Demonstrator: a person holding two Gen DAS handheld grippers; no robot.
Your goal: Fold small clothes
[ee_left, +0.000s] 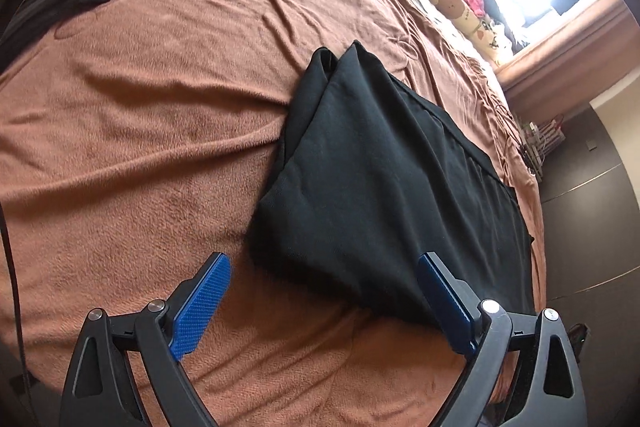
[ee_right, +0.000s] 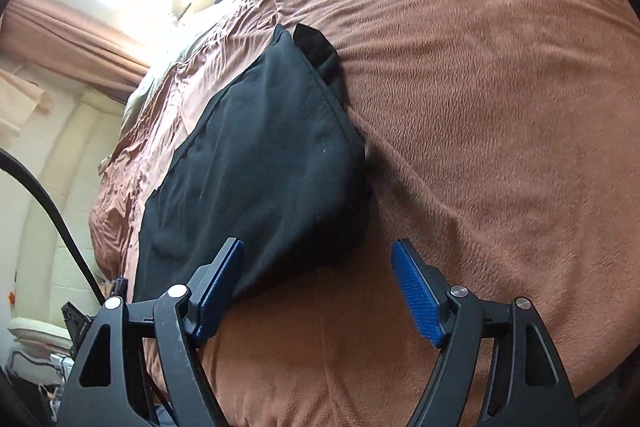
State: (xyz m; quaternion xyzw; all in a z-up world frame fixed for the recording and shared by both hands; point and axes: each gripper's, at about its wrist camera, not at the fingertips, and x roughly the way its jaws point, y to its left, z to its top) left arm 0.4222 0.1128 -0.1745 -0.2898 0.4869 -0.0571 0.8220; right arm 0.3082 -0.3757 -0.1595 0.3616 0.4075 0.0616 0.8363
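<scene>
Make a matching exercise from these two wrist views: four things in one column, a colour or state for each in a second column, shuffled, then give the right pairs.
Things:
1. black garment
2. blanket
3. left gripper
4. grey clothes

Colour or state:
A. brown, wrinkled, covers the bed
B. stacked at the far edge of the bed
C. folded over, lying flat
D. jaws open, nothing held

Pairs: 1-C, 2-A, 3-D, 4-B
</scene>
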